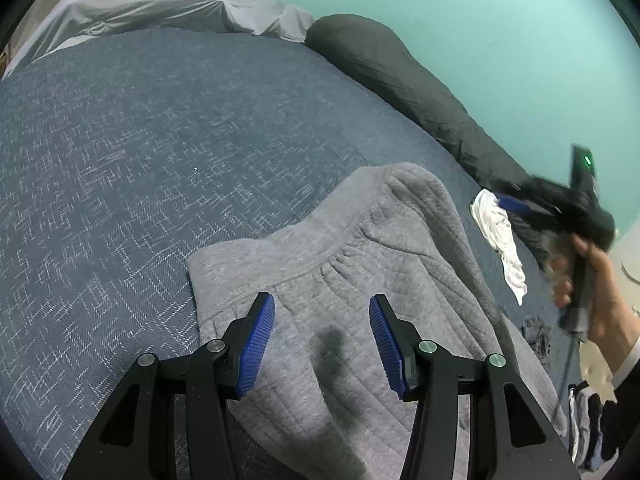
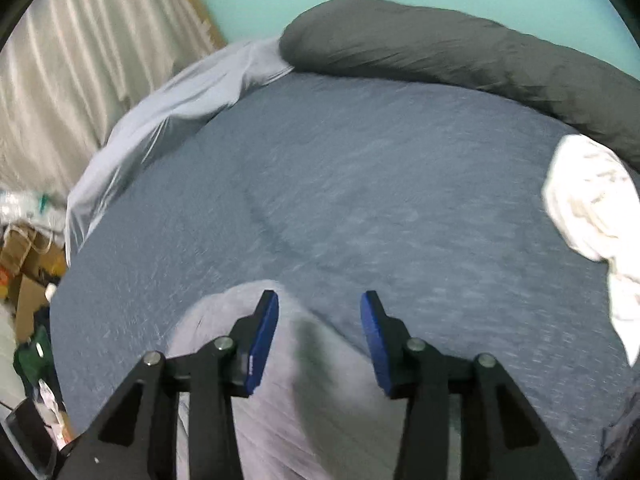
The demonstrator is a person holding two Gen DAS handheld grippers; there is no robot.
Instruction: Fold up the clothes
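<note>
in the left wrist view, a quilted grey knit garment with a gathered waistband lies on a blue-grey woven bedspread, filling the lower centre and lower right of the frame. the left gripper sits at the bottom centre, its black arms ending in ribbed blue pads; its jaws stand apart over the grey fabric and grasp nothing. a dark smudge-like shadow falls on the garment between them. at the right edge, a person's hand holds the right gripper, blurred, close to a crumpled white cloth on the bedspread. a long dark grey pillow runs along the mint green wall toward the upper right, and a pale lilac sheet bunches at the upper left.

the right wrist view is blurred. its claw, at the bottom centre, is released, with nothing between the blue pads. the grey garment lies beneath it in the lower centre. the white cloth lies at the right edge. cardboard boxes and clutter sit at the lower left.
</note>
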